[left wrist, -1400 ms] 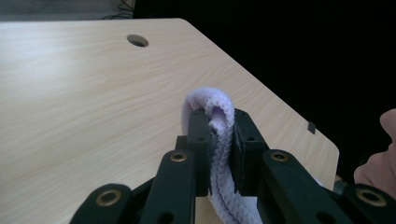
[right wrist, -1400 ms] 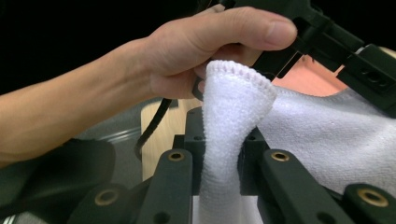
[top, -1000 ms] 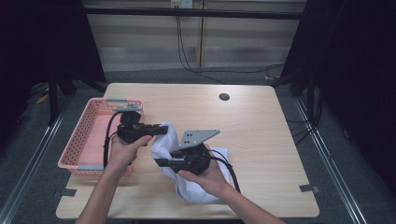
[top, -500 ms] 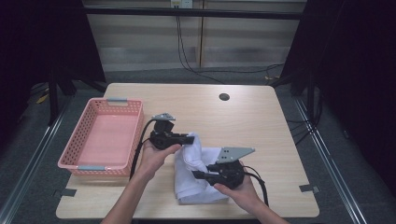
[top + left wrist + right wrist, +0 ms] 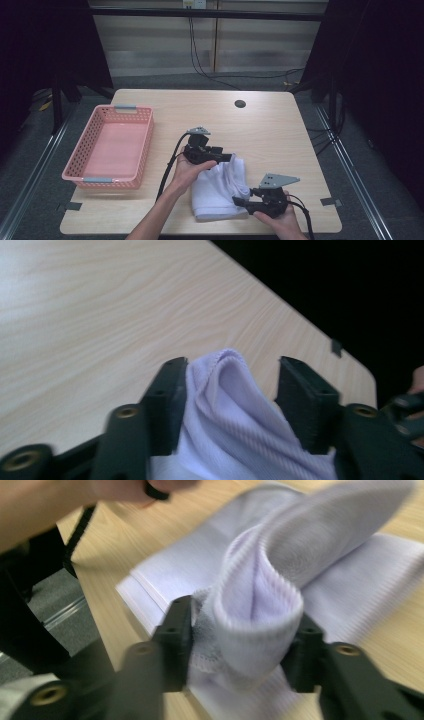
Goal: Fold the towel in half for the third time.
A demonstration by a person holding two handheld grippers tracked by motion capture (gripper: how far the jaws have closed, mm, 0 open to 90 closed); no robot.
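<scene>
- High view: your white cloth (image 5: 220, 187) lies folded on the table (image 5: 280, 130), at 3 o'clock from the pink basket (image 5: 107, 147). Your left gripper (image 5: 227, 158) sits at the cloth's 12 o'clock edge, your right gripper (image 5: 239, 201) at its 5 o'clock corner.
- Left gripper view: its jaws have just been opening, about halfway; the cloth's fold stands loose between them. Pull straight back so nothing snags.
- Right gripper view: its jaws have just been opening too; the cloth's rolled hem bulges between them, released as far as blur allows. Ease off gently.
- No readable writing anywhere.
</scene>
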